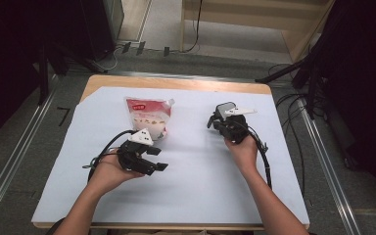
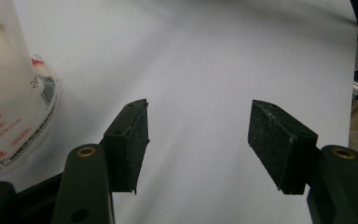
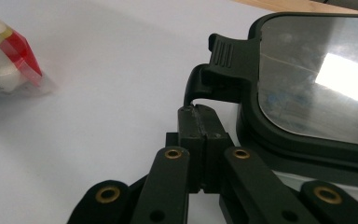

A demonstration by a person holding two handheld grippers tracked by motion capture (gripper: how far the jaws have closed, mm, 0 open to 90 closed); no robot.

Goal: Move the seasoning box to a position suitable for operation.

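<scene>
Two things lie on the white paper-covered surface [image 1: 191,186]: one soft white plastic pouch with a red top and corner spout [image 1: 147,116], and one dark-rimmed container lid with a clear pane and a latch tab [image 3: 317,74]. The right gripper [image 3: 199,122] has its fingers pressed together, tips just below the lid's latch tab [image 3: 228,58], so the lid lies just ahead and to its right. The left gripper [image 1: 157,159] holds its fingers spread on nothing; the pouch stands just beyond it, off to the left of its fingers [image 2: 130,140], nearer this hand.
</scene>
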